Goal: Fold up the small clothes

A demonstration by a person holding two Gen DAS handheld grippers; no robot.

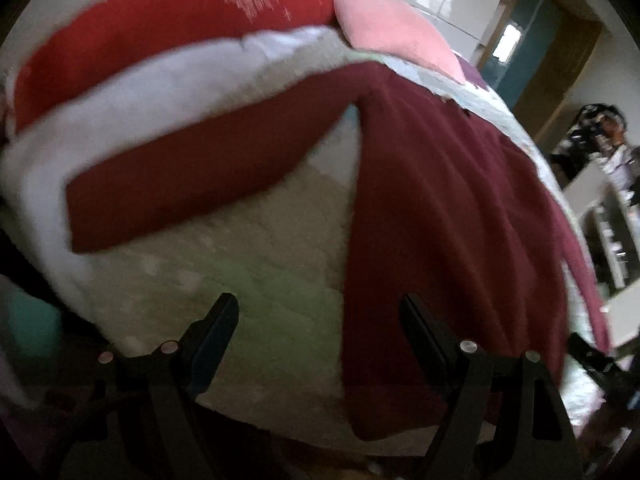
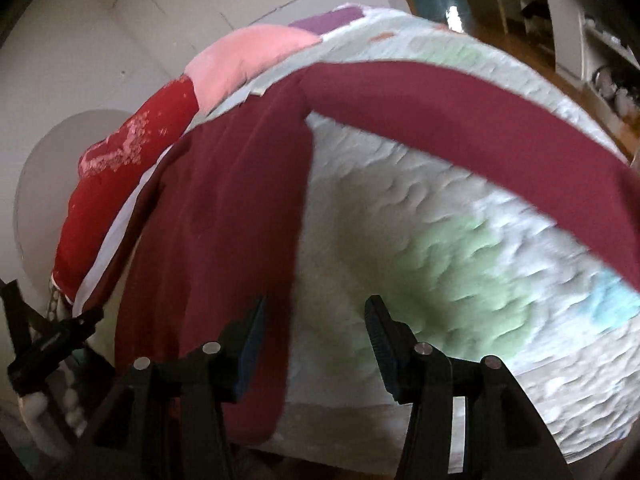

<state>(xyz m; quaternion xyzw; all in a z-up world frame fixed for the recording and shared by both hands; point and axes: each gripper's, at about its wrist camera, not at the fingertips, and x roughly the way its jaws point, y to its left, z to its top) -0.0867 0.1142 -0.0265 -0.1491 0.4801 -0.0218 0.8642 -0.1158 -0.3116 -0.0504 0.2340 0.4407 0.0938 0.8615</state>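
Maroon garment (image 1: 452, 216) lies spread on the bed (image 1: 256, 264), over a pale quilt with green patches; one long sleeve or leg stretches off sideways in each view. Left tongs (image 1: 320, 312) gape wide above the quilt, nothing between them, the garment's edge just beside the right finger. Right tongs (image 2: 316, 316) stand parted, empty, the garment's lower edge next to the left finger (image 2: 252, 332). Red pillow (image 1: 160, 32) and pink pillow (image 1: 384, 28) sit at the bed's far end. Both views blurred.
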